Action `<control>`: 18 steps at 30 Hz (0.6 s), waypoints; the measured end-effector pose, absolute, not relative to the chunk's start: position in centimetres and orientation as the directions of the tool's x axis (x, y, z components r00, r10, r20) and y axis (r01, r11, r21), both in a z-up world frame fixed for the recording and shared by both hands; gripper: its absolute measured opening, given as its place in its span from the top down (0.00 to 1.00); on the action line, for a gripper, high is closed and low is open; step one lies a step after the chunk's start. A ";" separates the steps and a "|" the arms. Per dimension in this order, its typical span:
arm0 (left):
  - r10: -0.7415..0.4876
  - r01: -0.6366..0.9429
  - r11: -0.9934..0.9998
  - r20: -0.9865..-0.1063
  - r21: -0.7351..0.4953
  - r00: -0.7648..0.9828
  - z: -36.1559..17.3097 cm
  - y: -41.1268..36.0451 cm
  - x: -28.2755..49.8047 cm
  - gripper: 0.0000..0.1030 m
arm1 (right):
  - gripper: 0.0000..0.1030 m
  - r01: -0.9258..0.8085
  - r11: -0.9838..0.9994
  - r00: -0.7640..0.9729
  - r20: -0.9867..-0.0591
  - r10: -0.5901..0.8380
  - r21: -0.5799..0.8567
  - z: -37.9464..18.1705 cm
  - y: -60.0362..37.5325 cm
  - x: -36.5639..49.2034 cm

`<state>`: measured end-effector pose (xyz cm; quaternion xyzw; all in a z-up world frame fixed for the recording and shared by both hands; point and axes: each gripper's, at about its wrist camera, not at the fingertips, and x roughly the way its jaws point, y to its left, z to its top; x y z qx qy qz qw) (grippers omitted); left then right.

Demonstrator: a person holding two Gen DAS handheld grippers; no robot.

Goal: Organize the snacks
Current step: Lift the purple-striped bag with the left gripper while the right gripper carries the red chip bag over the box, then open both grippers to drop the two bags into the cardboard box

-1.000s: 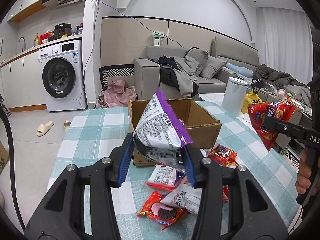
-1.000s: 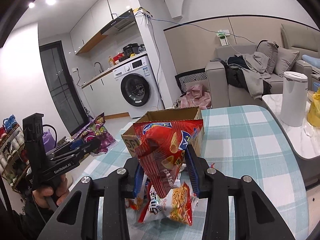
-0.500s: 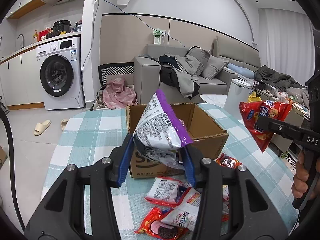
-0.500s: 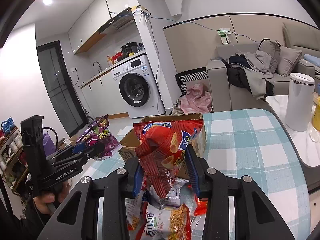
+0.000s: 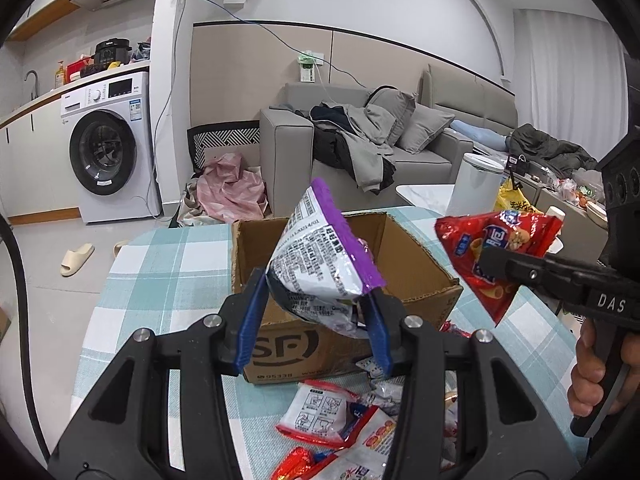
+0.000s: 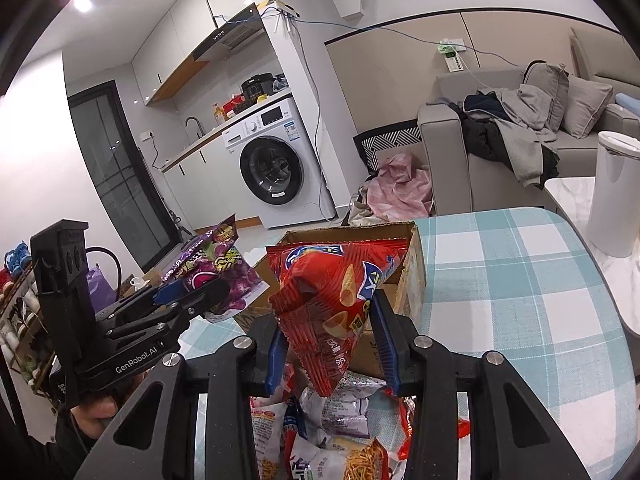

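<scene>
My left gripper (image 5: 316, 320) is shut on a purple and silver snack bag (image 5: 320, 264), held up just in front of the open cardboard box (image 5: 416, 276). My right gripper (image 6: 330, 344) is shut on a red snack bag (image 6: 332, 292), close to the near right corner of the same cardboard box (image 6: 404, 288). In the left wrist view the right gripper (image 5: 492, 264) comes in from the right with the red bag (image 5: 496, 248) beside the box. In the right wrist view the left gripper (image 6: 200, 292) shows at the left with the purple bag (image 6: 216, 268).
Several loose snack packets (image 5: 340, 420) lie on the teal checked tablecloth (image 5: 168, 264) in front of the box, also snack packets (image 6: 340, 432) below my right gripper. A white cylindrical bin (image 6: 616, 196) stands right of the table. A sofa (image 5: 360, 152) and washing machine (image 5: 108, 148) stand beyond.
Both grippers have moved forward toward the box with their bags still held. The box now looks larger and nearer, and the loose packets have slid lower in both views.
</scene>
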<state>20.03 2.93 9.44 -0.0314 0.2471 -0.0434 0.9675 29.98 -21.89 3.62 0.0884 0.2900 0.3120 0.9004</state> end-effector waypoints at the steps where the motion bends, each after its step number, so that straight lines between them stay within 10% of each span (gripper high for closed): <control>1: -0.102 0.072 0.994 -0.478 -0.081 0.872 9.4 2.7 20.5 0.58 | 0.62 -0.511 0.789 0.634 -0.470 0.615 0.343 3.5 -21.8 30.2; 18: -0.114 0.088 0.993 -0.536 -0.075 0.836 6.0 0.7 27.6 0.58 | 0.62 -0.503 0.782 0.592 -0.513 0.622 0.368 1.1 -19.5 34.6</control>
